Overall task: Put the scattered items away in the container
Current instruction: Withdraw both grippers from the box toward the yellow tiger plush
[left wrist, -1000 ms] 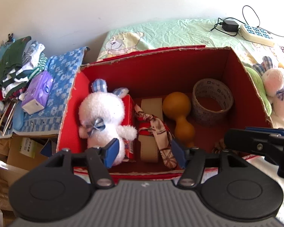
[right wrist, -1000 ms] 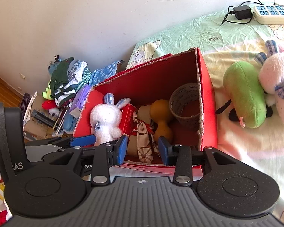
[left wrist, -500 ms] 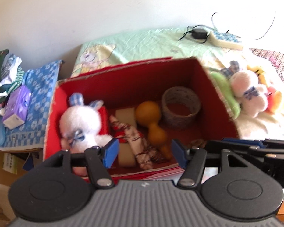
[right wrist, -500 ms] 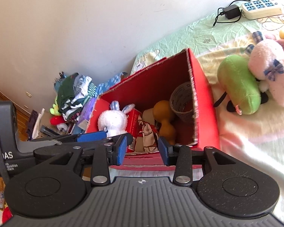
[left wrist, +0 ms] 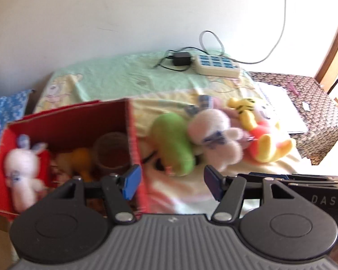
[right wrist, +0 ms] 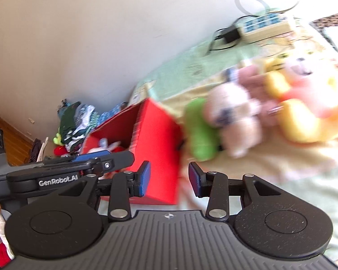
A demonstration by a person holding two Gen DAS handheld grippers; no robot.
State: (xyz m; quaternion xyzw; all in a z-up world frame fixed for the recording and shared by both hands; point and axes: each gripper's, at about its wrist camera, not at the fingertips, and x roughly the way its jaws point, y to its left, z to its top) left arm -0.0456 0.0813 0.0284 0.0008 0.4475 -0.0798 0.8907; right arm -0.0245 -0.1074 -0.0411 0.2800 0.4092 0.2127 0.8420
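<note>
Swinging off the red box (left wrist: 67, 123) toward the toys on the bed (left wrist: 124, 78): both views have panned since a second ago. Earlier the box filled the left wrist view; now it sits at 9 o'clock, and the plush cluster has come to centre, blurred by motion.

Left hand-held gripper (left wrist: 171, 184): released, jaws apart, nothing between the blue pads. It points downward at the bedsheet gap, with the green plush (left wrist: 172, 144) just past it at 12 o'clock. Its left pad overlaps the near right corner of the box.

Right hand-held gripper (right wrist: 170, 178): released, jaws apart and empty, opening unchanged from earlier. The box corner shows behind its left pad; the green plush lies at 1 o'clock.

Toys outside the box, left to right in the left wrist view: green plush, white bunny (left wrist: 216, 135), yellow-and-red plush (left wrist: 268, 144), all touching one another. Inside the box: a second white rabbit (left wrist: 22, 168) at the left wall, an orange gourd (left wrist: 82, 159), a tape roll (left wrist: 112, 150).

Power strip (left wrist: 217, 65) lies at the far edge of the bed.
</note>
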